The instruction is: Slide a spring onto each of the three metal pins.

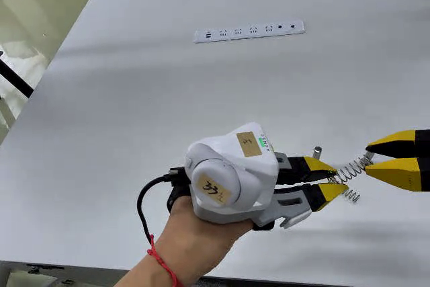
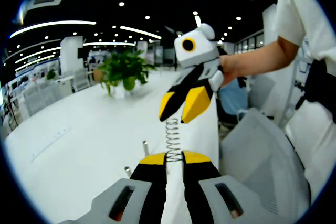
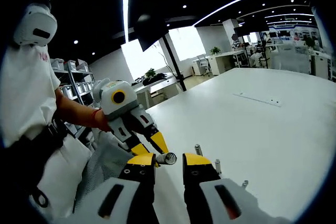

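Spring (image 1: 349, 169): hangs in the air between the two grippers, just above the white workbench (image 1: 168, 112).
Left gripper (image 1: 338, 179): jaws narrow, pinching one end of the spring.
Right gripper (image 1: 367, 158): jaws slightly apart around the other end; I cannot tell whether they grip it.
Second spring (image 1: 351, 196): lies on the workbench under the left gripper's tips.
Metal pins (image 3: 217, 165): three stand upright close by, all bare.
Stickers (image 1: 249, 144): two handwritten ones on the left gripper's housing, unreadable.
Power strip (image 1: 248, 31): lies far across the bench.
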`<state>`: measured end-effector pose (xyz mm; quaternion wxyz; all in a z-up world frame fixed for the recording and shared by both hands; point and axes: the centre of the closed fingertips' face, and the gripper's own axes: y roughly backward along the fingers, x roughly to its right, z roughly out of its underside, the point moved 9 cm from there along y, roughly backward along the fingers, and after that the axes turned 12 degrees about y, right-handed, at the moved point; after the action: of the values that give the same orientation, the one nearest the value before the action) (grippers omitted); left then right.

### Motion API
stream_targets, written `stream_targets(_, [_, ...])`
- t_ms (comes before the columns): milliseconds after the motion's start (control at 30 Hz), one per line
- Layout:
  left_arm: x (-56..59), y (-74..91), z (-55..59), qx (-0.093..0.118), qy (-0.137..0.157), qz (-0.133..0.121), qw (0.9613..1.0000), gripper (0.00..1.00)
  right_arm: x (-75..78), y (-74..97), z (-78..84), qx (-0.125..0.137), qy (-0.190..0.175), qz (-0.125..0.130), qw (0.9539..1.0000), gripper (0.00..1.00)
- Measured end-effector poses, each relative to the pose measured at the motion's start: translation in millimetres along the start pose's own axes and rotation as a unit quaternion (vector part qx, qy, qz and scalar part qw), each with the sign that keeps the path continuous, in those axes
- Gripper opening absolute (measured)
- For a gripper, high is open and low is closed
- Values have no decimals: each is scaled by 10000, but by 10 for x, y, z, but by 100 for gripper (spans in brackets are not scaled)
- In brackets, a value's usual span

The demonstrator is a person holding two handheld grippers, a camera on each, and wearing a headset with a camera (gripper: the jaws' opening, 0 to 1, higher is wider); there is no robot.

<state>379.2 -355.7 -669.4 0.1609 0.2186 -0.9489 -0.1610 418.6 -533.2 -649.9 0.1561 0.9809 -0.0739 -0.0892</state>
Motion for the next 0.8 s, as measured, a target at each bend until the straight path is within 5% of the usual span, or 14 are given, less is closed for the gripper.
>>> stream_targets(800, [45, -9, -8, 108, 7, 123, 9999, 11, -122, -55, -121, -222, 247, -249, 9991, 12])
